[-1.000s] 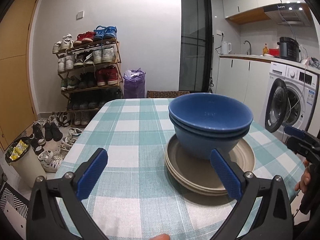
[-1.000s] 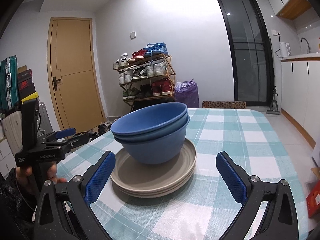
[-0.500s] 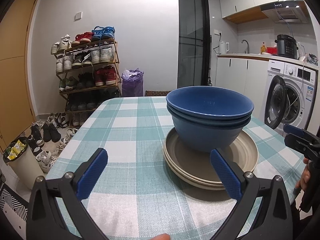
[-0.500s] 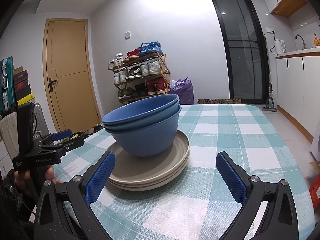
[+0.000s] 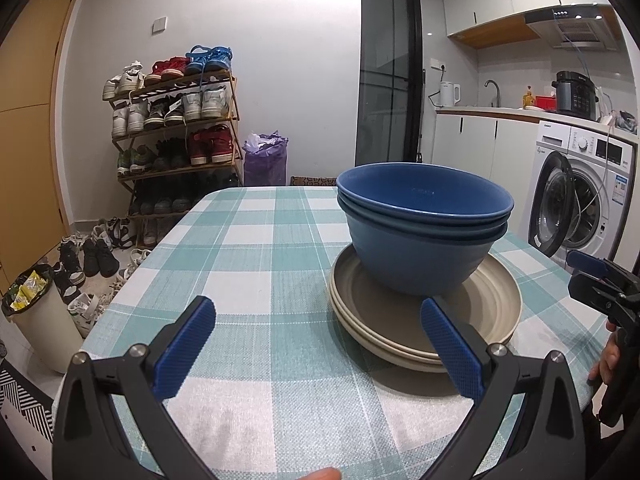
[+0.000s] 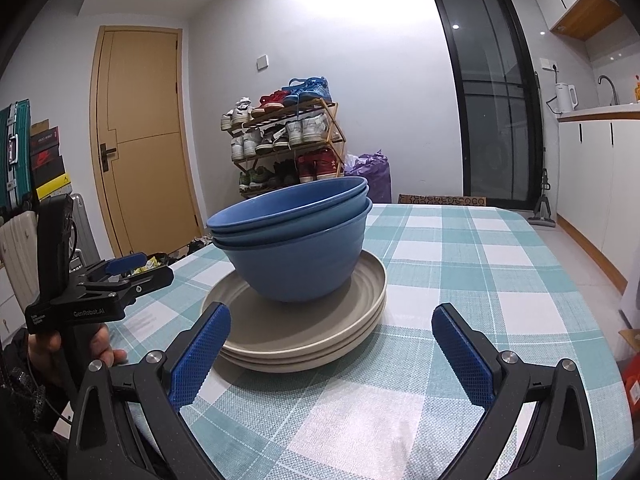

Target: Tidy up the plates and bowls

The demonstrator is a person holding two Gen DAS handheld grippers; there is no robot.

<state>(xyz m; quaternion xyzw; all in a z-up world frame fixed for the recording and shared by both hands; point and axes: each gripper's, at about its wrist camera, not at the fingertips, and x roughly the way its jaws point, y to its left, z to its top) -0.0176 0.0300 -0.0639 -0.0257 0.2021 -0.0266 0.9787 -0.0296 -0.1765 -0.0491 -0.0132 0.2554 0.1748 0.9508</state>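
Note:
Nested blue bowls [image 5: 420, 236] [image 6: 296, 240] stand on a stack of beige plates [image 5: 492, 308] [image 6: 304, 340] on the checked tablecloth [image 5: 260, 264] [image 6: 452, 280]. My left gripper [image 5: 320, 344] hangs open low over the near table edge, its right finger just in front of the plates' rim, nothing between its pads. My right gripper [image 6: 332, 348] is open too, a short way before the plates, its left finger overlapping their near rim. Each gripper shows in the other's view: the right gripper [image 5: 596, 276] at the right edge, the left gripper [image 6: 120, 276] at the left, each held by a hand.
A shoe rack [image 5: 176, 140] [image 6: 284, 140] stands beyond the table's far left. A washing machine [image 5: 576, 200] with its door ajar and a kitchen counter [image 5: 520, 116] lie to the right. A bin [image 5: 36, 316] sits on the floor at left, a yellow door [image 6: 144, 132] behind.
Both grippers have sunk lower and come a little closer to the stack, so the bowls and plates look bigger and more side-on. Both stay open.

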